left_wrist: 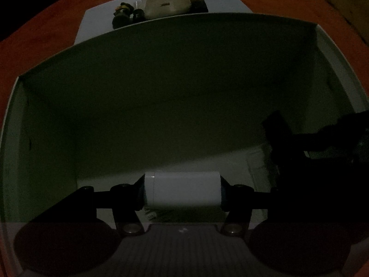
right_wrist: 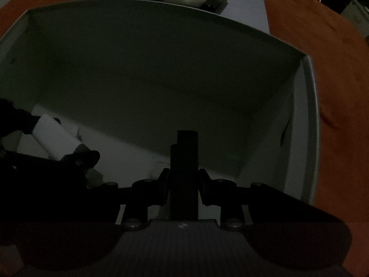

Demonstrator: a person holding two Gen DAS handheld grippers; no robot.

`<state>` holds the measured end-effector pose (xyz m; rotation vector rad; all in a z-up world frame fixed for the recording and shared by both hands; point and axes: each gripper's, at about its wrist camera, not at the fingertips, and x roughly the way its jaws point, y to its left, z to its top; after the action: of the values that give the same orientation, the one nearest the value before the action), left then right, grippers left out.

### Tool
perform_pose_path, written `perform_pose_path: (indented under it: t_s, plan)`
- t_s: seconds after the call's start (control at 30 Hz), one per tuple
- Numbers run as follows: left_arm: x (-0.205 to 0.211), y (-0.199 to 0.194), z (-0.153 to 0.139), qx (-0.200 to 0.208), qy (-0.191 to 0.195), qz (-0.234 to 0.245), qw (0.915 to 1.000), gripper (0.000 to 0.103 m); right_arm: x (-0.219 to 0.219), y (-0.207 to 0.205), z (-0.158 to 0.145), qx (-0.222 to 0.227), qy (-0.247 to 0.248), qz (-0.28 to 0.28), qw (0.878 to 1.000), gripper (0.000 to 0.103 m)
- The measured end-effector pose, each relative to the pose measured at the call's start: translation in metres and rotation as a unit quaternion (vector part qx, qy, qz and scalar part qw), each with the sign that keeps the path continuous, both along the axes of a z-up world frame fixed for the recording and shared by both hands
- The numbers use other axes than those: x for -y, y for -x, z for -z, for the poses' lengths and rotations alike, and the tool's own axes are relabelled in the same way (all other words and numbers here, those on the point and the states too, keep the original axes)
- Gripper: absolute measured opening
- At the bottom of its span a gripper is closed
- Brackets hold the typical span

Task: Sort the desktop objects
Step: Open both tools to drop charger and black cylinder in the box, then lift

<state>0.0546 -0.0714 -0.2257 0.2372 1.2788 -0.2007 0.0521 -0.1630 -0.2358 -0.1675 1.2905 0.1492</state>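
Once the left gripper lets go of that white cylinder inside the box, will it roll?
Probably: the white cylinder is round and smooth, held end to end, lying sideways. The box floor looks flat, so it may roll until a wall stops it. It looks rigid, likely light.

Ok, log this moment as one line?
left gripper: shut on white cylinder | right gripper: shut on dark bar | both inside white box
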Motion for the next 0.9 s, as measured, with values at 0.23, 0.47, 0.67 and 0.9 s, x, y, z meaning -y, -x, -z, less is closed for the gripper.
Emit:
perform_pose_path:
  t_s: [0.23, 0.47, 0.67, 0.9]
  plan:
    - [-0.011, -0.005, -0.006, 0.000, 0.022, -0.020, 0.9996, 0.068, 0.009, -0.001, -0.010, -0.002, -0.027, 0.023, 0.999, 0.032]
    - [-0.027, -0.009, -0.032, 0.011, 0.058, -0.049, 0.9971, 0.074, 0.022, -0.007, -0.040, 0.007, -0.067, 0.044, 0.997, 0.040]
    - [-0.040, -0.016, -0.052, 0.030, 0.070, -0.068, 0.9948, 0.075, 0.027, -0.015, -0.061, 0.020, -0.094, 0.061, 0.994, 0.063]
    - [-0.053, -0.023, -0.060, 0.041, 0.069, -0.084, 0.9932, 0.086, 0.021, -0.022, -0.072, 0.022, -0.104, 0.061, 0.992, 0.078]
